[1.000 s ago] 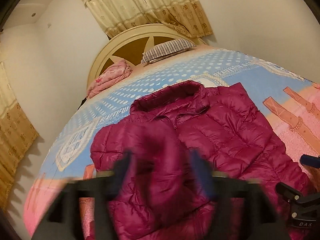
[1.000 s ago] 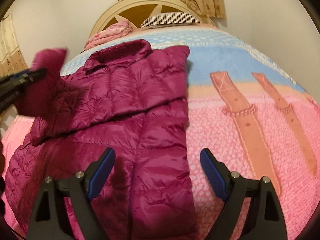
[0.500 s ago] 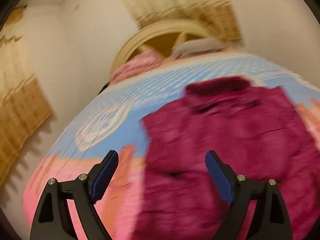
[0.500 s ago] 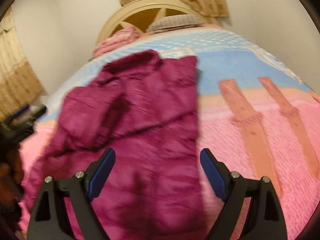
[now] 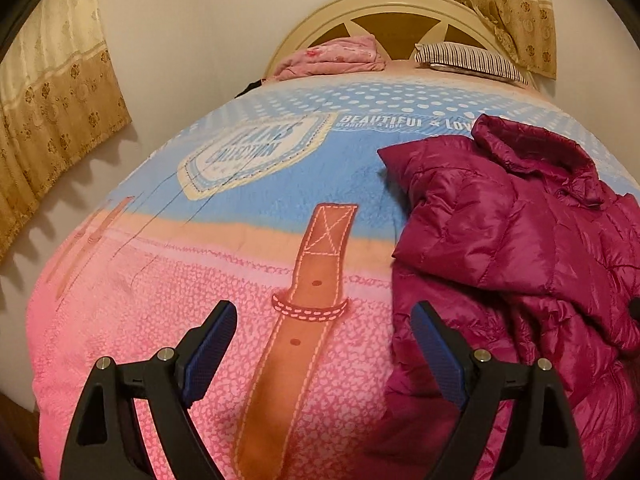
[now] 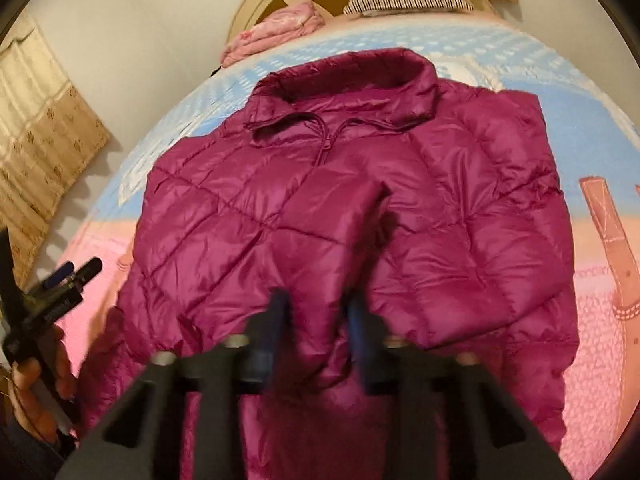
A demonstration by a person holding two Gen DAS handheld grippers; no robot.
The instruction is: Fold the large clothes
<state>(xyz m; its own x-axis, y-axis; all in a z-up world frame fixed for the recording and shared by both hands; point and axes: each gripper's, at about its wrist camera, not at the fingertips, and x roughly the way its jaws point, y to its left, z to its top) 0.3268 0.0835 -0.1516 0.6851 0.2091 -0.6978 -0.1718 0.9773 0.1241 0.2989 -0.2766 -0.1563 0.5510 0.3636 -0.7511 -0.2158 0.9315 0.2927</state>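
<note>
A magenta puffer jacket (image 6: 360,208) lies front-up on the bed, collar toward the headboard, with one sleeve folded across the chest. In the left wrist view it (image 5: 520,240) lies to the right. My left gripper (image 5: 324,344) is open and empty over the pink bedspread, left of the jacket; it also shows in the right wrist view (image 6: 68,276) at the far left. My right gripper (image 6: 318,316) is blurred, its jaws close together around a fold of the jacket's lower front.
The bedspread (image 5: 200,280) is pink and blue with a brown strap print (image 5: 308,292). A folded pink blanket (image 5: 332,58) and a striped pillow (image 5: 468,60) lie at the headboard (image 5: 400,12). Curtains (image 5: 52,104) hang on the left wall.
My left gripper let go of the sleeve, opened and swung left off the jacket. My right gripper moved over the jacket's lower middle and closed on a fold.
</note>
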